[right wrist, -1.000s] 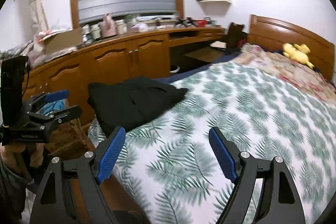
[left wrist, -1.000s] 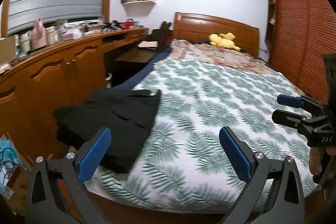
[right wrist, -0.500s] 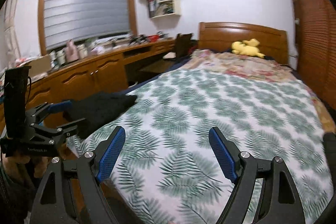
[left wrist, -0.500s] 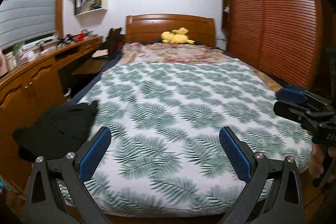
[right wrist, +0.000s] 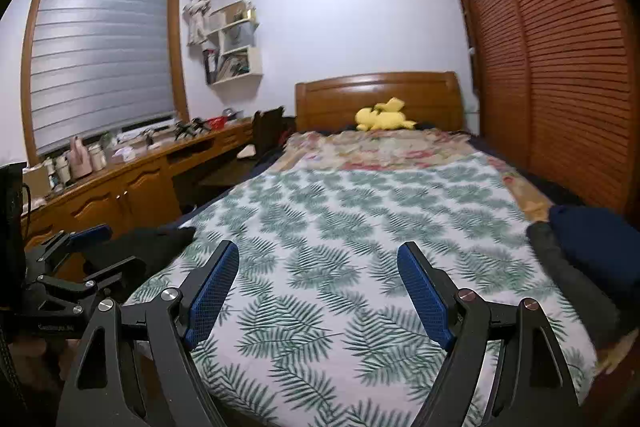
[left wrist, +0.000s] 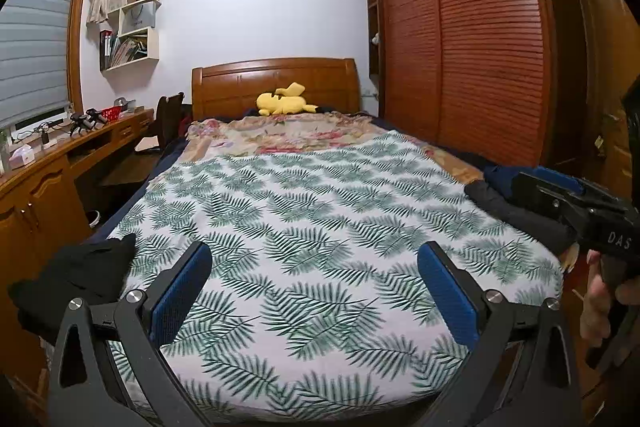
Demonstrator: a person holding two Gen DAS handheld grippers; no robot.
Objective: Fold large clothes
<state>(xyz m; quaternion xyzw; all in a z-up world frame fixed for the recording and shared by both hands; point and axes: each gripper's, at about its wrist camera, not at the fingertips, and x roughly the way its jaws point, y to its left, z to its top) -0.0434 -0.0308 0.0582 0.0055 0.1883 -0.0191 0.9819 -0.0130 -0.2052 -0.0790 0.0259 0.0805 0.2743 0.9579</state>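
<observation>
A black folded garment (left wrist: 72, 279) lies on the bed's near left corner; it also shows in the right wrist view (right wrist: 148, 247). A pile of dark grey and navy clothes (left wrist: 516, 203) lies at the bed's right edge, also in the right wrist view (right wrist: 588, 267). My left gripper (left wrist: 316, 291) is open and empty above the foot of the bed (left wrist: 320, 211). My right gripper (right wrist: 320, 295) is open and empty, also above the foot of the bed (right wrist: 360, 219). Each gripper shows at the edge of the other's view.
A leaf-print sheet covers the bed. A yellow plush toy (left wrist: 284, 101) lies by the wooden headboard. A long wooden desk with cabinets (right wrist: 120, 183) runs along the left wall. A louvred wardrobe (left wrist: 472, 43) stands on the right.
Both grippers have swung to the right, away from the black garment on the left. The pile of dark clothes at the bed's right edge has come into view.
</observation>
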